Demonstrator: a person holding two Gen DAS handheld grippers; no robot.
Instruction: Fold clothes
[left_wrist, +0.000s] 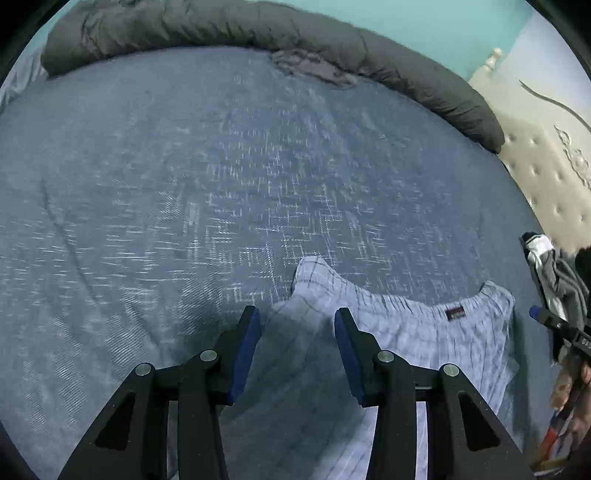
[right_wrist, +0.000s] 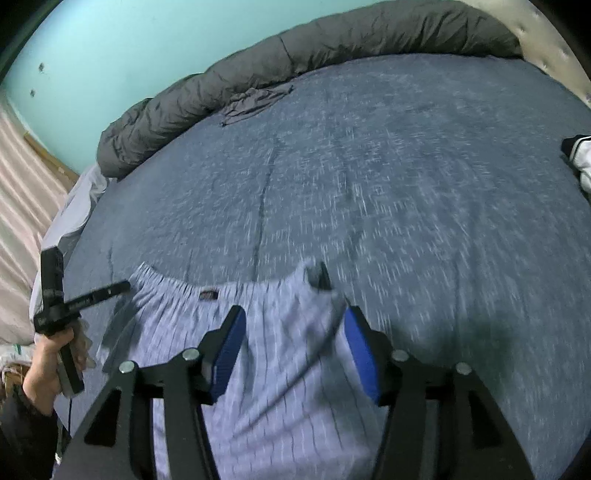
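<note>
Shorts (left_wrist: 424, 332), one pair, beneath two open grippers.

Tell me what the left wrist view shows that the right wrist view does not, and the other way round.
Only the left wrist view shows the carved part of the cream headboard and the left gripper, open. Only the right wrist view shows the striped pink cloth, the person's hand and the open right gripper. Both show the light checked shorts, the blue bedspread and the rolled grey duvet.
</note>
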